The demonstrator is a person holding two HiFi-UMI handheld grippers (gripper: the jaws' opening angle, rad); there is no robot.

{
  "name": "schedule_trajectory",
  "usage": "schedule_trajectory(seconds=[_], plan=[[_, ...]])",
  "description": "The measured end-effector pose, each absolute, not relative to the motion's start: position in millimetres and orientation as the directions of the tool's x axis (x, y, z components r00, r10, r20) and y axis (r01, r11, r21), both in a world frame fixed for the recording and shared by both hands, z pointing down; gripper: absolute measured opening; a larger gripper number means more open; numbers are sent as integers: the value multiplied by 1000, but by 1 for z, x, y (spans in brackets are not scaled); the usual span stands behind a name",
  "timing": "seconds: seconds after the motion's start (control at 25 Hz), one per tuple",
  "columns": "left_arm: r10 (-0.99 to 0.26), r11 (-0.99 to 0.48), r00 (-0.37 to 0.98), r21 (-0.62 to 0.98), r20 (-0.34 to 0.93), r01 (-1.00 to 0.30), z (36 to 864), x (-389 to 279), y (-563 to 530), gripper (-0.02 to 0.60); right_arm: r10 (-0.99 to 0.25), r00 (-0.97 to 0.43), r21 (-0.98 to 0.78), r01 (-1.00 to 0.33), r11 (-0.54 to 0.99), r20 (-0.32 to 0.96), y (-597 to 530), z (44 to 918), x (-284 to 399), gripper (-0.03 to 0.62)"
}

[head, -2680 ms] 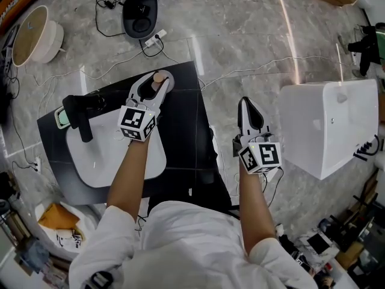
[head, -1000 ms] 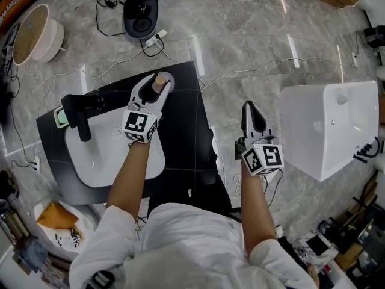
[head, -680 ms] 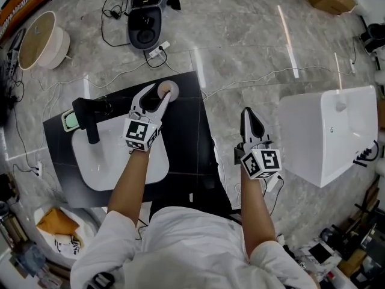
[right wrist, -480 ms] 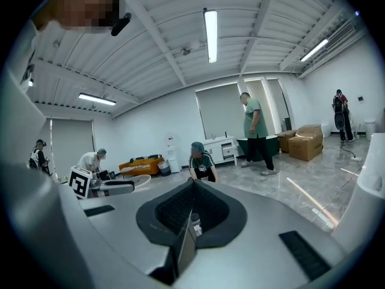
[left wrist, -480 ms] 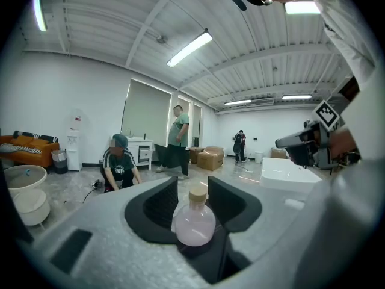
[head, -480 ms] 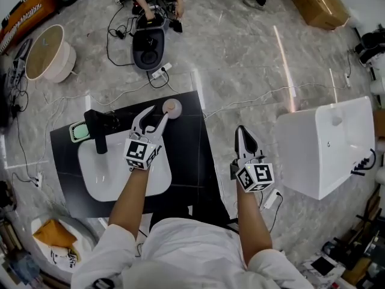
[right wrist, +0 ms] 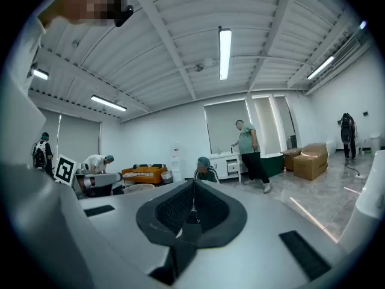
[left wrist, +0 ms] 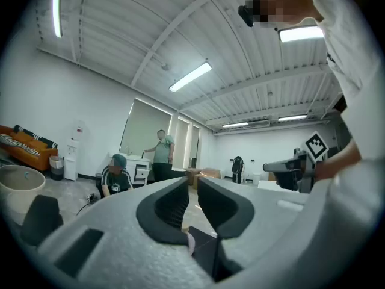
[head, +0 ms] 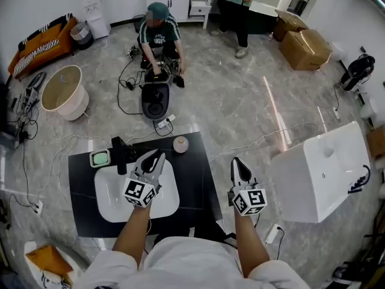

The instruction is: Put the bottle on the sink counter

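Note:
The bottle (head: 180, 144), pale with a tan cap, stands upright on the far right corner of the black sink counter (head: 195, 182). It stands alone, with neither gripper touching it. My left gripper (head: 155, 157) hovers over the white basin (head: 114, 205), a short way back from the bottle. Its jaws have just been closing and now leave only a narrow gap, with nothing between them. The left gripper view shows that gap (left wrist: 191, 184) against the open room. My right gripper (head: 236, 162) hangs off the counter's right edge, shut and empty. The right gripper view shows its pads (right wrist: 193, 191) touching.
A black faucet (head: 122, 153) and a green dish (head: 99, 158) sit at the basin's back left. A white basin unit (head: 319, 173) stands to the right. A crouching person (head: 157, 32) works on a black device (head: 155, 101) beyond the counter. Cables, a round tub (head: 63, 92) and cardboard boxes (head: 304, 47) lie around.
My left gripper drew back from around the bottle and its jaws narrowed. Both grippers pulled toward me, and the view tipped up so more of the room shows. The bottle stayed put.

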State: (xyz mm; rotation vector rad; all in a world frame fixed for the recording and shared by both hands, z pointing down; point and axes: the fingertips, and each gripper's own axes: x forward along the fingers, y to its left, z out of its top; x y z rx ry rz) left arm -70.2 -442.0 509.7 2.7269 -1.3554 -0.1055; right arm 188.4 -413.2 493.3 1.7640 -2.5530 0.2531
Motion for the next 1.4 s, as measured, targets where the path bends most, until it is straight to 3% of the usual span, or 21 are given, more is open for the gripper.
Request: schedule_trajectory(seconds=[0.52,1.4], plan=[[-829,-560,558,94,-46,-823,448,-88,-338,15,-910,-415,-48,-909,415,4,-338,417,196,15],[-903,-428,429,61,9,-902,452,-14,-91,15,-872,-490,-78,-870,487,9,-111,437,249,15]])
